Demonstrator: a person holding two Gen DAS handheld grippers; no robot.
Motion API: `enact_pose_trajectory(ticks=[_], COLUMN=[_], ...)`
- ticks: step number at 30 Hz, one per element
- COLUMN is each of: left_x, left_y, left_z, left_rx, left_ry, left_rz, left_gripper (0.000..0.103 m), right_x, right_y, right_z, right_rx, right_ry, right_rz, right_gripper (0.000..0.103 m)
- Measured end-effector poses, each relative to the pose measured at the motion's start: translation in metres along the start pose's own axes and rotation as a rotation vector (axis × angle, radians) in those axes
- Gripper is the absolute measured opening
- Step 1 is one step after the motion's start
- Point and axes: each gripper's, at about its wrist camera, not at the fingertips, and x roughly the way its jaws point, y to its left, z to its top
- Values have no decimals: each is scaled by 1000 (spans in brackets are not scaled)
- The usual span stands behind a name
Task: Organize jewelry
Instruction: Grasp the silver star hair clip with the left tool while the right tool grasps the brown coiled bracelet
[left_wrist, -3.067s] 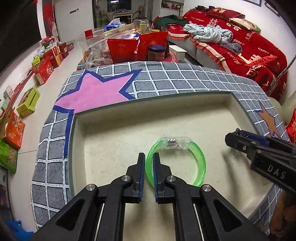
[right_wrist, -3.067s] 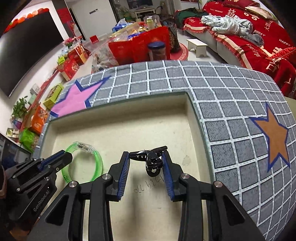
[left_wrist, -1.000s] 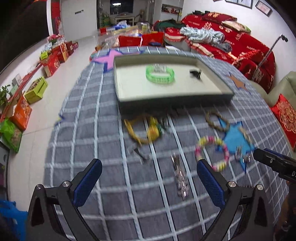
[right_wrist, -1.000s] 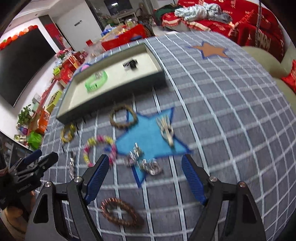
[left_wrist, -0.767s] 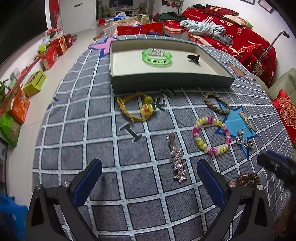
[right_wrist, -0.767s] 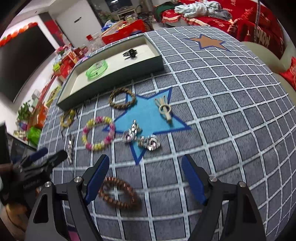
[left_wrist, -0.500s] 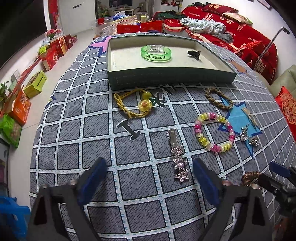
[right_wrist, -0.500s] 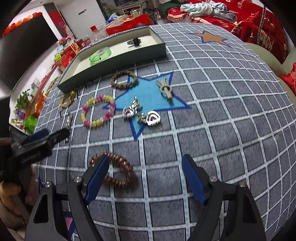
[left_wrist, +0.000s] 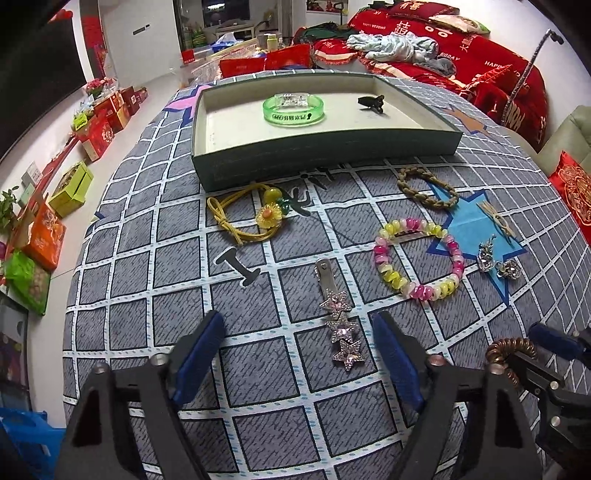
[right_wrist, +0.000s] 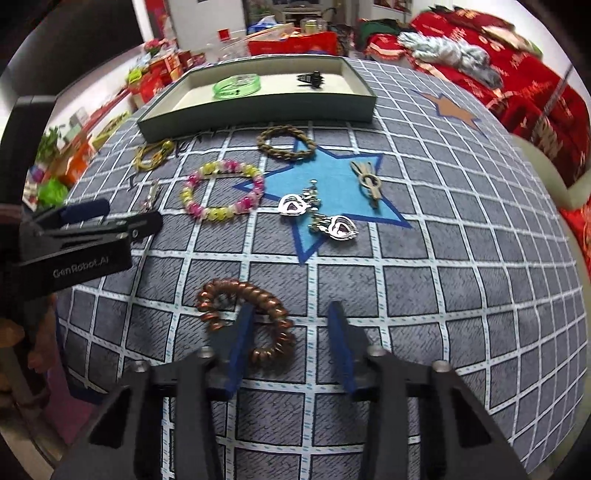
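A green tray (left_wrist: 325, 147) at the far side holds a green bangle (left_wrist: 294, 109) and a black hair claw (left_wrist: 371, 101). On the grey checked cloth lie a star hair clip (left_wrist: 338, 321), a yellow flower hair tie (left_wrist: 245, 218), a pink-yellow bead bracelet (left_wrist: 417, 258), a braided bracelet (left_wrist: 426, 188), heart earrings (right_wrist: 317, 214) and a copper coil hair tie (right_wrist: 245, 321). My left gripper (left_wrist: 295, 332) is open, its fingers either side of the star clip. My right gripper (right_wrist: 291, 325) is open, its left finger over the coil tie.
A small tan clip (right_wrist: 369, 182) lies on the blue star. The tray also shows in the right wrist view (right_wrist: 258, 110). Red sofas (left_wrist: 480, 55), boxes on the floor at the left (left_wrist: 55, 206) and a cluttered table behind the tray surround the cloth.
Both grippers left the bangle and claw in the tray, pulled back and opened. Lately both have narrowed and lowered, the left over the star clip, the right over the coil tie.
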Motion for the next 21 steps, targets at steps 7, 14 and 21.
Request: enact_pose_trajectory(ticks=[7, 14, 21], left_x=[-4, -8, -18], left_y=[-3, 6, 13], left_z=[1, 3, 12], left_rx=[26, -2, -29], left_ry=[-12, -5, -20], left_rz=[-23, -99, -134], left_gripper=[46, 34, 34], right_x=[-3, -13, -25], right_y=[2, -7, -18], right_z=[-1, 8, 26], right_rx=[-3, 58, 112], right_ry=[0, -31, -83], right_rz=[22, 76, 128], right_gripper=[14, 13, 13])
